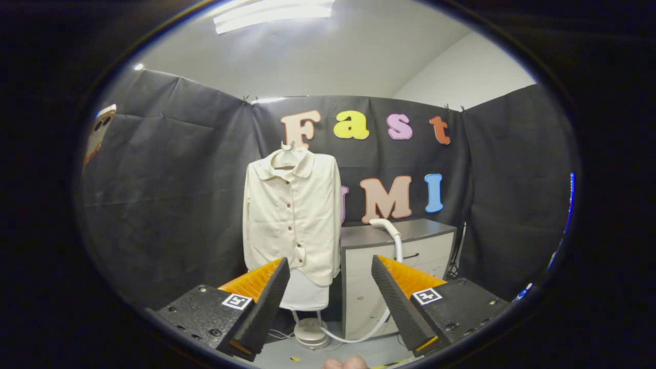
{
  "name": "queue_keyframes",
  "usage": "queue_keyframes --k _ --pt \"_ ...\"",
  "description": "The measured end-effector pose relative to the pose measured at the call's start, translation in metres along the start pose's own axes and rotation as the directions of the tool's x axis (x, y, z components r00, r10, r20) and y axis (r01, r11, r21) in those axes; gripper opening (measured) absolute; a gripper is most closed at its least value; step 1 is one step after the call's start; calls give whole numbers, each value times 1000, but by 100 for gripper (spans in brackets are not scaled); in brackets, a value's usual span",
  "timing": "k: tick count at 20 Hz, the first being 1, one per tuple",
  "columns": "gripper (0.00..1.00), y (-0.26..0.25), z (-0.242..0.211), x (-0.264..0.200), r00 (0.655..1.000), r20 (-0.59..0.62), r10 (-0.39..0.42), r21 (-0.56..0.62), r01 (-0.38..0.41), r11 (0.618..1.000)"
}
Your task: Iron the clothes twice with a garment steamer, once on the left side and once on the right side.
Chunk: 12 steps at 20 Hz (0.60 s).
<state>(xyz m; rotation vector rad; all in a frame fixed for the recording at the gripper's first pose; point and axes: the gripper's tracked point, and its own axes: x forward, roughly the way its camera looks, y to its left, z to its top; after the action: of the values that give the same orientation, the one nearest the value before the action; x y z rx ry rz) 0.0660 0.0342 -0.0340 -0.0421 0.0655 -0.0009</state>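
So the gripper (330, 294) is just hanging in the air with its two fingers spread wide apart, nothing between them, nothing touched. The padded inner faces of the fingers (266, 302) angle outward, with orange ribbed backs behind them and a little square black-and-white marker on each black base.

The shirt (292, 215) is well beyond the fingers, a cream button-up with dark buttons down the front, on a hanger (287, 154) against the black cloth wall. It sits more over the left finger than dead centre in the gap; the tip of that finger overlaps the bottom hem from where I'm looking, but it's clearly nowhere near touching. Under the shirt there's a white board or pad (305, 294) on a thin pole running down to a round base (311, 333) on the floor.

The steamer hose (393, 238) is white; it curls up over the top of a grey cabinet (400, 256) just right of the shirt, drops down the cabinet's front, passes behind the right finger and loops along the floor toward the round base. I can't make out the steamer head itself; the hose end on the cabinet top is too small to tell.

A bit of somebody's fingertips (346, 363) pokes in right below the gripper.
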Motion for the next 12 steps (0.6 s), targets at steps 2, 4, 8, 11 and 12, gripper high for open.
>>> queue_keyframes --k 2,4,8,11,12 --pt "98 -6 -1 16 1000 2 0 -17 0 1000" --pt "98 -14 -2 39 1000 9 8 -37 -8 999" --pt "98 -39 1 90 999 24 30 -46 -29 999" --pt "98 -61 0 128 999 26 48 -72 -46 996" --pt "97 -69 -1 140 998 24 53 -74 -52 996"
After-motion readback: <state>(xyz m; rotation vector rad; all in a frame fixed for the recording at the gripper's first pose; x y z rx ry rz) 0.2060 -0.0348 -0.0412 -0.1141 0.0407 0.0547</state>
